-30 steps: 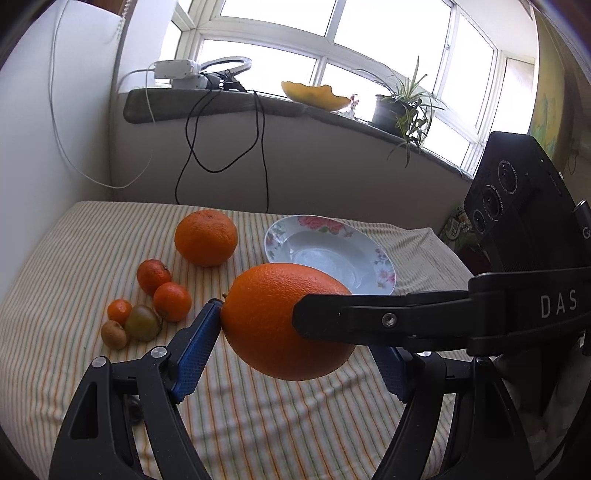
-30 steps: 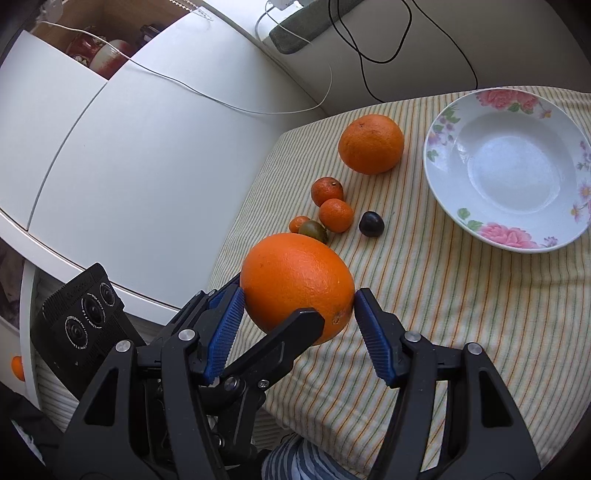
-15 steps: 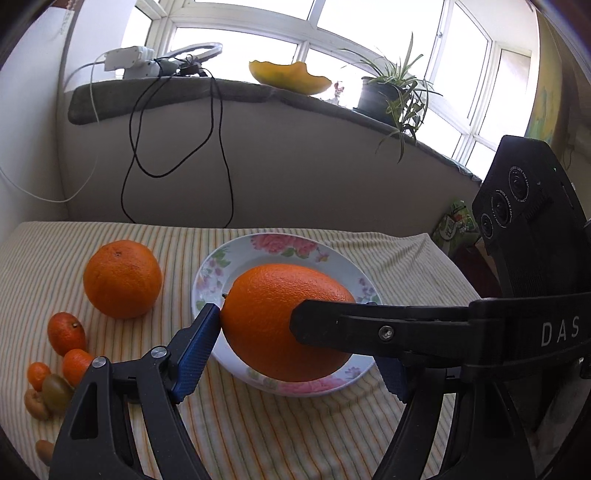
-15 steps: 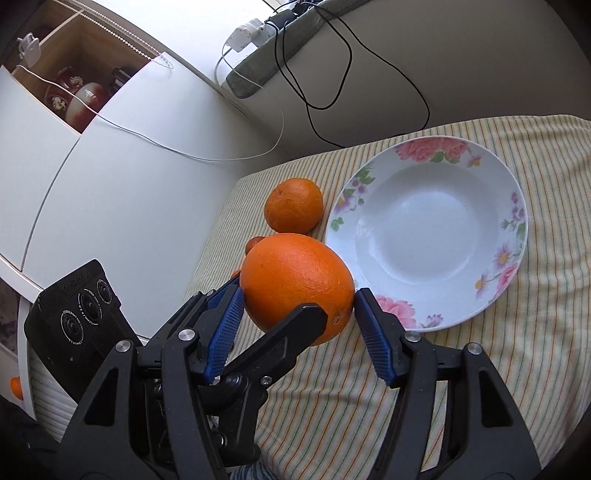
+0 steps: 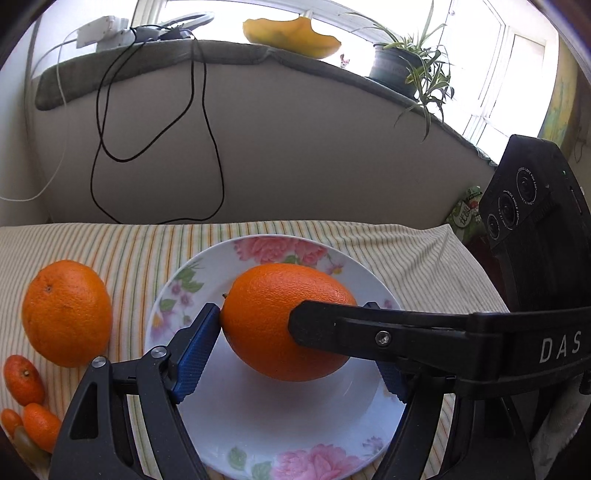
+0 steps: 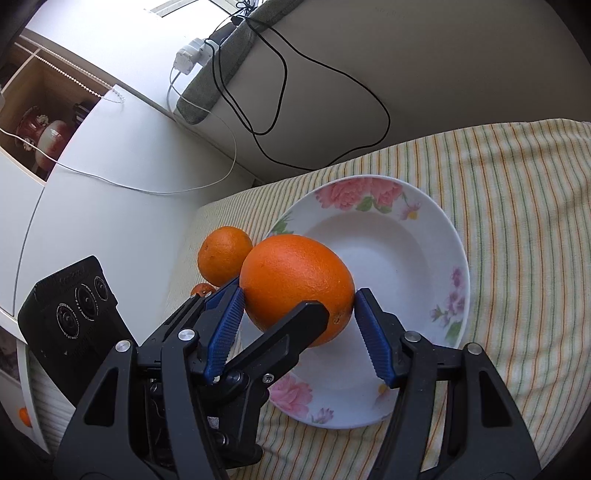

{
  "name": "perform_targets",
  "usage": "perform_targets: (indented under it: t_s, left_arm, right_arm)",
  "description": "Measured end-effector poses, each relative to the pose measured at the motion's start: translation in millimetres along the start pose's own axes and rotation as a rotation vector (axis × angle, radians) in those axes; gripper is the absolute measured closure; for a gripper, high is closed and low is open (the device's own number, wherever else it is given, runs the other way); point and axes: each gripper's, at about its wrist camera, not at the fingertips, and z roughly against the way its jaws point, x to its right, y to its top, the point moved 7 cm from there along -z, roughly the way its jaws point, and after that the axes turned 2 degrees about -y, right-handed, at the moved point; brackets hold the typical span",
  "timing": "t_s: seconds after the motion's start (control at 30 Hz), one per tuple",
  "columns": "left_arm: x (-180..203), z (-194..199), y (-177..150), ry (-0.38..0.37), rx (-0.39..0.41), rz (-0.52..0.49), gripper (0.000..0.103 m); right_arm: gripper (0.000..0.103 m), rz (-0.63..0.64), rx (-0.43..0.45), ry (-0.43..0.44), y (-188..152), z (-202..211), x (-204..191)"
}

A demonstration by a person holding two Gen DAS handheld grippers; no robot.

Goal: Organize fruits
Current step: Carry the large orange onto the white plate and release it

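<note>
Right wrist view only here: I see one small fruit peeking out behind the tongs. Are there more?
Observer: Yes. The left wrist view shows two mandarins and a greenish fruit beside the second orange.
Reviewer: Anything on the windowsill?
Observer: A potted plant and a yellow rind-like piece.
Reviewer: Do the left tongs grip the held orange?
Observer: One blue pad of the left tongs presses the held orange; the right tongs hide the other.

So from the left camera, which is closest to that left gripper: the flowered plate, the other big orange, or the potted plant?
1. Flowered plate: directly beneath the left gripper, whose jaws hold an orange over it.
2. Other big orange: left of the plate, on the striped cloth.
3. Potted plant: far back on the windowsill, upper right.
</note>
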Motion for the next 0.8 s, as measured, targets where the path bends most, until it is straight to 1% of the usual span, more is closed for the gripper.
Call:
perform_targets:
  t_s: [0.13,0.27,0.43,0.5,0.6,0.7,0.8]
  left_arm:
    - [-0.2,-5.2,1.9,0.0,-0.008,0.003,0.025]
    - [-1.2,-7.4,3.2,-0.006,-0.025,0.017,0.025]
    - [-1.0,-4.0,-0.5,-0.003,-0.032,0.021,0.024]
    - [-0.5,-1.5,-2.1,0.003,-0.033,0.017,0.025]
    - [1.5,11.5,1.4,0.029,0.006,-0.013,0.025]
    - [1.9,25.3,5.7,0.045,0.036,-0.026,0.025]
    - [-0.8,38.4,5.6,0.05,0.054,-0.017,0.025]
  right_arm:
    - [0.038,-0.006,-0.006,-0.014,4.1,-5.4,6.8]
    - [0.038,0.016,-0.004,-0.032,7.5,-7.0,8.0]
    - [0.038,0.061,0.045,-0.094,17.8,-0.3,3.8]
    - [0.031,0.062,0.055,-0.101,18.0,3.2,4.5]
    - [0.026,0.055,0.08,-0.107,17.0,11.2,6.0]
    - [0.024,0.048,0.11,-0.118,16.6,21.5,6.1]
    - [0.024,0.056,0.138,-0.125,15.7,33.4,4.3]
